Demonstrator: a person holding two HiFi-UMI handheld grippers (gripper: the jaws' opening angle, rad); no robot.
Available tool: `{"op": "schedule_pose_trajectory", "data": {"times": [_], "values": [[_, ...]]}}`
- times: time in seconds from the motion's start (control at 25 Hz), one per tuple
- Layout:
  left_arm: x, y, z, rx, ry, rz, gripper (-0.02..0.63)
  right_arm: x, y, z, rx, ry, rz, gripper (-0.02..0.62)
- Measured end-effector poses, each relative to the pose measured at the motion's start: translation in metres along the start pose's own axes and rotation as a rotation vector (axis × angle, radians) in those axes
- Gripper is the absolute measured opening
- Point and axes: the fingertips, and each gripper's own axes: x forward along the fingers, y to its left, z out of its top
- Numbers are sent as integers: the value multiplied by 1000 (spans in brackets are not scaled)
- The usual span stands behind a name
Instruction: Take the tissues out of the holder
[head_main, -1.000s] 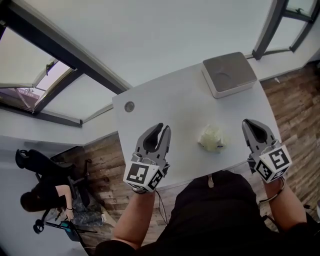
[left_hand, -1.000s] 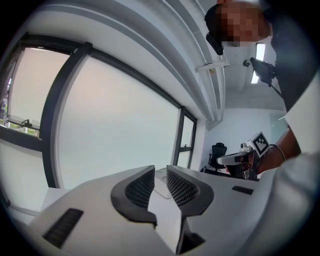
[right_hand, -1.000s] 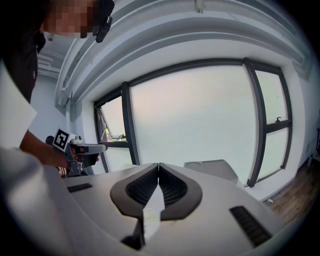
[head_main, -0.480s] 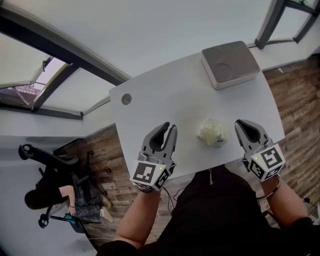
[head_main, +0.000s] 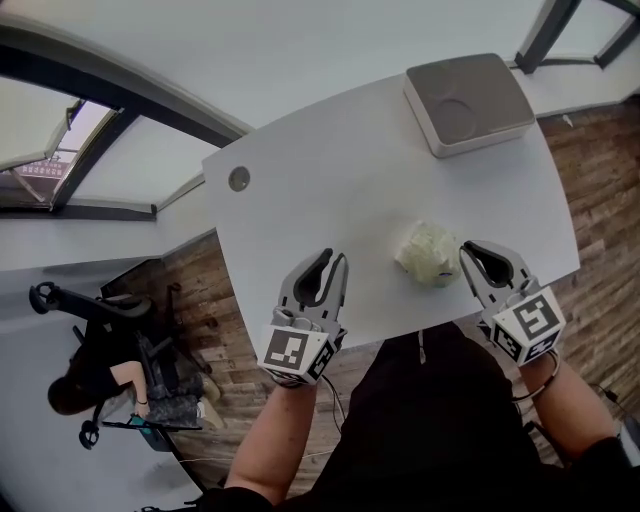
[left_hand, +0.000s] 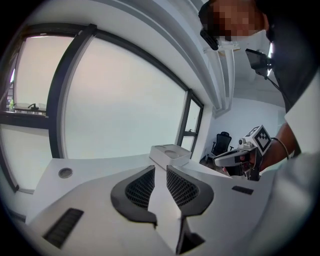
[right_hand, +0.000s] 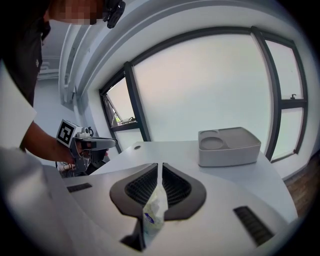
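Observation:
The grey and white tissue holder (head_main: 468, 100) stands at the table's far right corner and also shows in the right gripper view (right_hand: 229, 147). A crumpled pale tissue pack (head_main: 425, 252) lies near the front edge. My right gripper (head_main: 467, 252) is at the pack's right side. In its own view the pack (right_hand: 154, 212) is pinched between the jaws, which are starting to open. My left gripper (head_main: 334, 260) hovers over the table's front left, well apart from the pack. A narrow gap shows between its jaws, with nothing in it.
The white table (head_main: 330, 170) has a round cable hole (head_main: 239, 179) at its far left. An office chair (head_main: 90, 330) stands on the wooden floor to the left. Window frames run behind the table. My body is close to the front edge.
My right gripper has moved left, from well clear of the tissue pack to right against it. The left gripper has kept its place over the table front.

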Motion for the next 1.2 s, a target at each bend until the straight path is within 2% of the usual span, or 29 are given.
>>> {"op": "schedule_pose_trajectory", "data": {"times": [0.12,0.24,0.44,0.64,0.84,1.04,1.2], "values": [[2,3,-10,-14,10,0,81,6,4,-10,-5,22,14,9],[9,4,-19,-19,27,-9,81,13,7,-23,11,60,27,51],[20,6,-37,-25,54,-16,81,22,8,-42,15,105,44,81],[26,4,-45,-56,67,-23,81,28,4,-54,33,135,53,86],[32,4,-55,-54,91,-26,81,37,-4,-68,107,160,62,102],[31,5,-68,-59,106,-29,81,44,-5,-80,125,183,63,114],[32,6,-82,-69,157,-9,81,45,-1,-83,140,183,95,114]]}}
